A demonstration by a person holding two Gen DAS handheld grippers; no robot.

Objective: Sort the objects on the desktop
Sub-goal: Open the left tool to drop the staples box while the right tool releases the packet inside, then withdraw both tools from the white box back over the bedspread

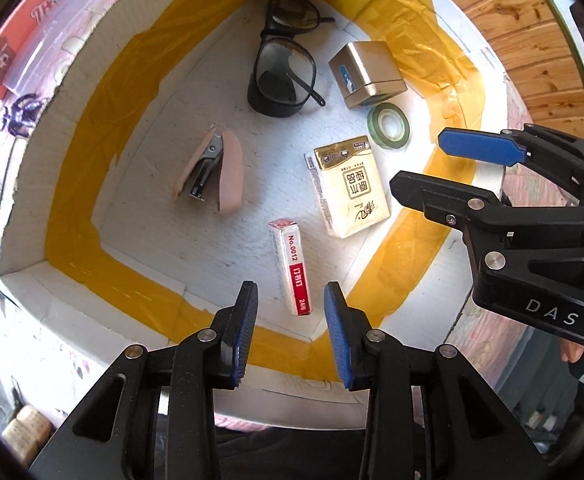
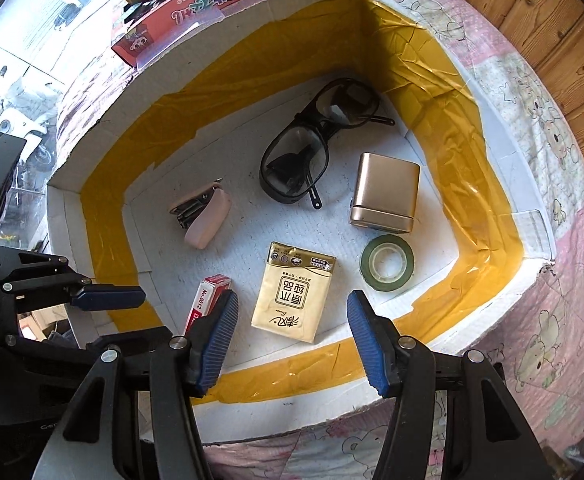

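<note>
A white foam box point(image 1: 28, 184) point(image 2: 504, 148) lined with yellow tape holds several objects. Black glasses point(image 1: 284, 64) point(image 2: 312, 148), a gold tin point(image 1: 366, 74) point(image 2: 386, 192), a green tape roll point(image 1: 388, 125) point(image 2: 387, 263), a tissue pack point(image 1: 348, 186) point(image 2: 294, 296), a pink stapler point(image 1: 212, 170) point(image 2: 202, 212) and a red-white staple box point(image 1: 292, 266) point(image 2: 208, 298) lie on its floor. My left gripper point(image 1: 291, 330) is open and empty above the staple box. My right gripper point(image 2: 292, 340) point(image 1: 428, 164) is open and empty above the tissue pack.
A red washing-machine carton point(image 2: 196, 12) point(image 1: 40, 20) with a clear plastic case point(image 1: 52, 40) lies behind the box. A pink printed cloth point(image 2: 552, 280) covers the surface. A wood-panel wall point(image 1: 512, 32) point(image 2: 564, 20) stands to the right.
</note>
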